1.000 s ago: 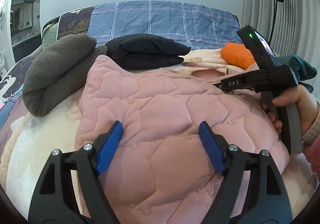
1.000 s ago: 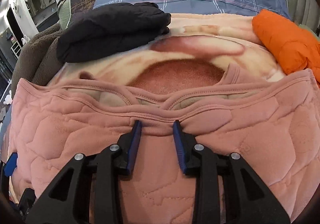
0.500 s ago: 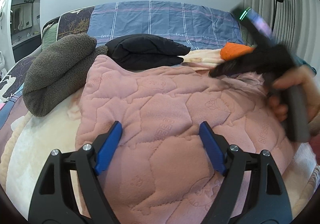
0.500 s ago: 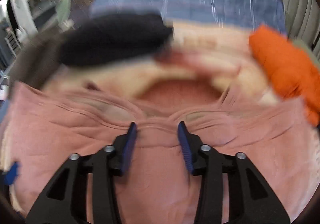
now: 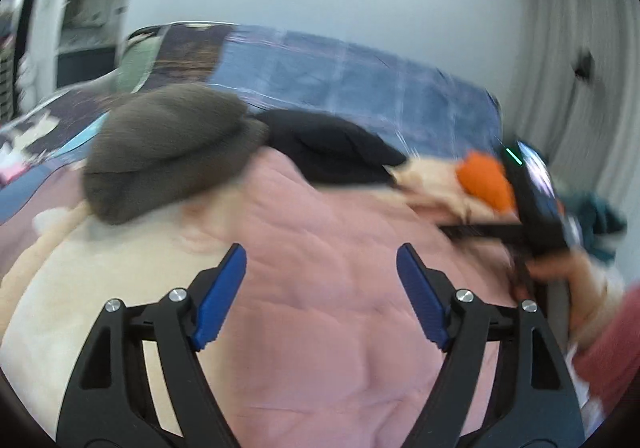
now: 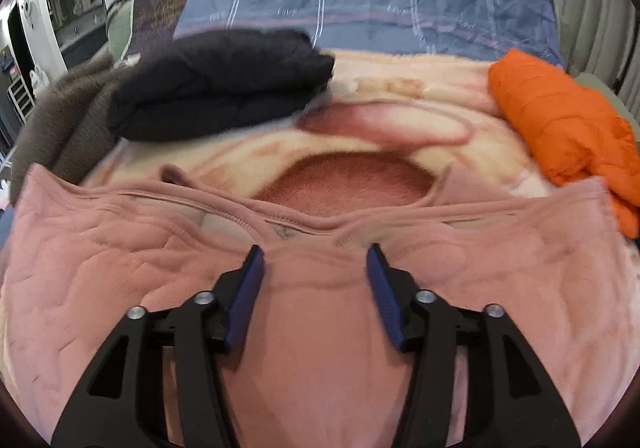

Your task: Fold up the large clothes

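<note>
Pink quilted garment (image 6: 320, 328) lies flat under the right gripper (image 6: 316, 272), whose jaws have just been opening, empty; beyond it lie a black folded garment (image 6: 220, 87) and an orange garment (image 6: 560, 119). Left gripper (image 5: 320, 280) stands wide, empty.

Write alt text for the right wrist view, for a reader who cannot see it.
The right tool, jaws open after just widening, hovers over the neckline of a pink quilted garment spread on a bed. Beyond lie a folded black garment and an orange one.

The right gripper (image 6: 316, 260) spread its jaws and let go of the pink garment's (image 6: 320, 348) neckline, which dropped flat, while the left gripper (image 5: 320, 260) rolled and swung over the cloth.
</note>
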Demonstrator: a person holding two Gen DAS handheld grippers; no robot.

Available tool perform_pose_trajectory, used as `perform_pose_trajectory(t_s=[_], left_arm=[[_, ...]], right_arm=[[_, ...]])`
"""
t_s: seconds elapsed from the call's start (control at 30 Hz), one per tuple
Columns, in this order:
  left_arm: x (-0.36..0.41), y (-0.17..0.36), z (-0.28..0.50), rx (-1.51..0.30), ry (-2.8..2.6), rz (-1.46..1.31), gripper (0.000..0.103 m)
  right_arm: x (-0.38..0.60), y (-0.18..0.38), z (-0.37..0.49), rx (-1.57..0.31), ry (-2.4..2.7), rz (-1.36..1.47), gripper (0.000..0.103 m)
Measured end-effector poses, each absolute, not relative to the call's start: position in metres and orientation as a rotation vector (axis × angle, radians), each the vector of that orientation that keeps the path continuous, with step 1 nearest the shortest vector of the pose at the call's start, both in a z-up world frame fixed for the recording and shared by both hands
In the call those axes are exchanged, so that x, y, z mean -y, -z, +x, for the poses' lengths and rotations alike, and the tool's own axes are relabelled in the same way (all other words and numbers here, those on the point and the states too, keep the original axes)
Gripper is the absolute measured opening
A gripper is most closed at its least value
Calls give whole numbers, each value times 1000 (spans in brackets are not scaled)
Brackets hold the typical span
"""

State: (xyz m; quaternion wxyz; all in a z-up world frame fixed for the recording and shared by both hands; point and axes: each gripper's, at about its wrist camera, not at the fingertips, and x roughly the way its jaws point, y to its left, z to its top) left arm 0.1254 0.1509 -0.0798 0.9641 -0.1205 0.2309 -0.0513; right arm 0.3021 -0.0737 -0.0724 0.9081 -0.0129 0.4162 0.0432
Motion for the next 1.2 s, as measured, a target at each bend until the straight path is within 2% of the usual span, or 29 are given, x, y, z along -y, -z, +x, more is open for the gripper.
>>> perform_pose_trajectory(t_s=[0.23, 0.4, 0.5, 0.6, 0.77, 1.2], left_arm=[[-204, 90, 164, -681, 99, -316, 81], [-211, 107, 228, -823, 254, -357, 83], [-208, 116, 262, -875, 345, -389, 86], [-201, 133, 286, -900, 386, -347, 93], [-226, 164, 288, -844, 527, -530, 93], [-224, 164, 280, -824, 542, -508, 90]], right_arm=[[40, 30, 190, -644, -242, -213, 72], [-32, 47, 105, -547, -466, -511, 80], [-69, 66, 75, -502, -524, -668, 80], [-90, 85, 66, -496, -553, -748, 80], [-111, 107, 74, -531, -529, -824, 80], [-145, 129, 85, -451, -457, -974, 81]])
